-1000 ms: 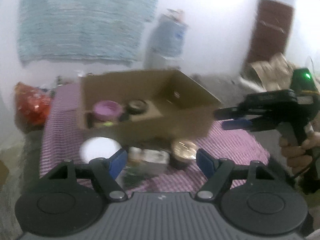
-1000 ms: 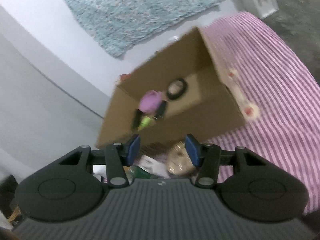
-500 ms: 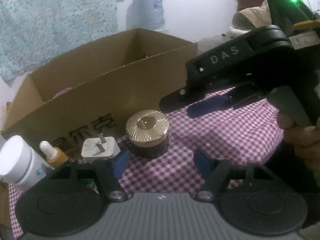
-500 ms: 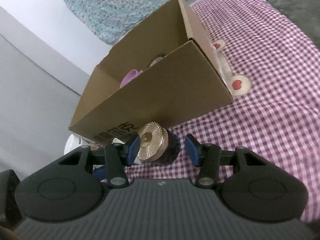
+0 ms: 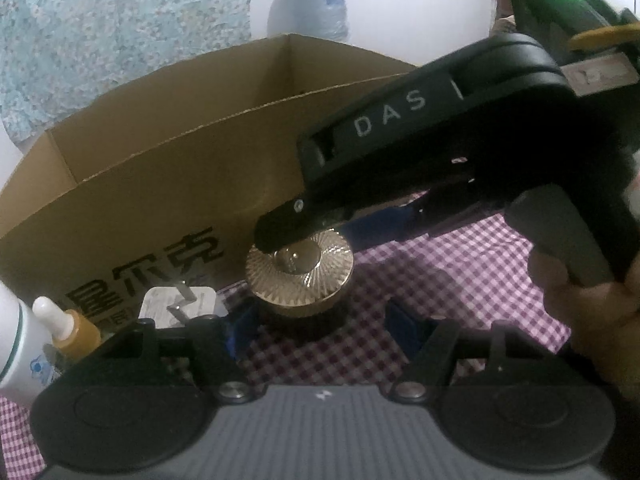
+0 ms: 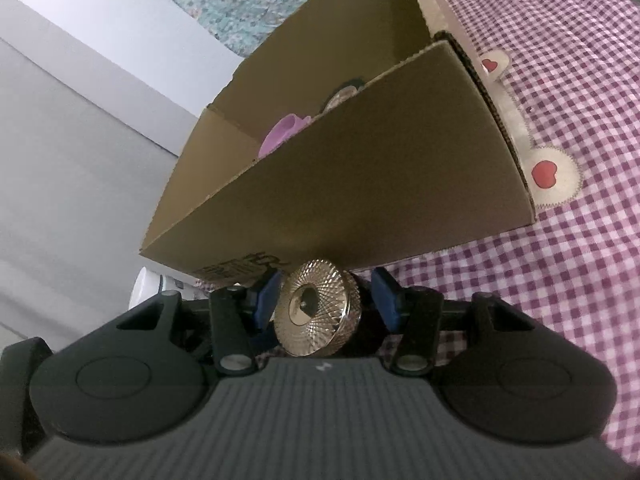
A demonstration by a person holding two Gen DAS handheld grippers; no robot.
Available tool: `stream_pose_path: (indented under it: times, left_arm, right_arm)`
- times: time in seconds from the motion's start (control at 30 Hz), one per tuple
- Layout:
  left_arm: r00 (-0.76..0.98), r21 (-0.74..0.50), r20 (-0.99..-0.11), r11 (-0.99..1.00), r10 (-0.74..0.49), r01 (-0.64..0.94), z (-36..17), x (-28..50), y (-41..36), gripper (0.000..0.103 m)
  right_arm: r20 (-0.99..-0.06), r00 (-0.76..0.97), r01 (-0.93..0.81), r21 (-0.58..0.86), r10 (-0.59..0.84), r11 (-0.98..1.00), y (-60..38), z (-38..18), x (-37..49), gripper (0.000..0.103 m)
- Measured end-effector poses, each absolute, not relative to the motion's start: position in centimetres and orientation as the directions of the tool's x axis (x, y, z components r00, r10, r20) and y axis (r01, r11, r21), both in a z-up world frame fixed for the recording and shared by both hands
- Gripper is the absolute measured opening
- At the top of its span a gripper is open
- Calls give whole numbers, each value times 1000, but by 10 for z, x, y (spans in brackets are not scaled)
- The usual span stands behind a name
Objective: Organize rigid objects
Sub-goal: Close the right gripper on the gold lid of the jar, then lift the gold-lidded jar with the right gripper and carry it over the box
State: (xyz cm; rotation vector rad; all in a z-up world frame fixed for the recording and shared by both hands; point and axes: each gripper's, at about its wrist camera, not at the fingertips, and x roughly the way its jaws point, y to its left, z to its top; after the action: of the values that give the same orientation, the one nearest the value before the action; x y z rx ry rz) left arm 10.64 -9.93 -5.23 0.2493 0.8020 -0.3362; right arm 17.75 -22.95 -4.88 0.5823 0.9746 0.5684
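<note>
A dark jar with a ribbed gold lid stands on the purple checked cloth in front of a cardboard box. My right gripper is open with its blue pads on either side of the jar, a small gap showing on the right. In the left wrist view its black body reaches over the jar from the right. My left gripper is open and empty, just short of the jar. The box holds a purple item and a round dark object.
Left of the jar lie a white plug adapter, a small amber dropper bottle and a white bottle. Heart patches lie on the cloth right of the box. A water jug stands far behind.
Both grippers have dropped and moved in close to the gold-lidded jar. My right gripper's pads now flank the jar, where before they were short of it.
</note>
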Motion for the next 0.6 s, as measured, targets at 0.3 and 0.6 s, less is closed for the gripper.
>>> stream_pose_path:
  times: [0.3, 0.6]
  left_arm:
    - [627, 49, -735, 902, -258, 429, -51, 100, -99, 71]
    - [579, -4, -741, 864, -340, 503, -50, 72, -102, 71]
  right_arm:
    - [-616, 435, -146, 672, 657, 726, -238, -46, 161, 51]
    - [-635, 442, -69, 680, 633, 730, -261, -45, 113, 51]
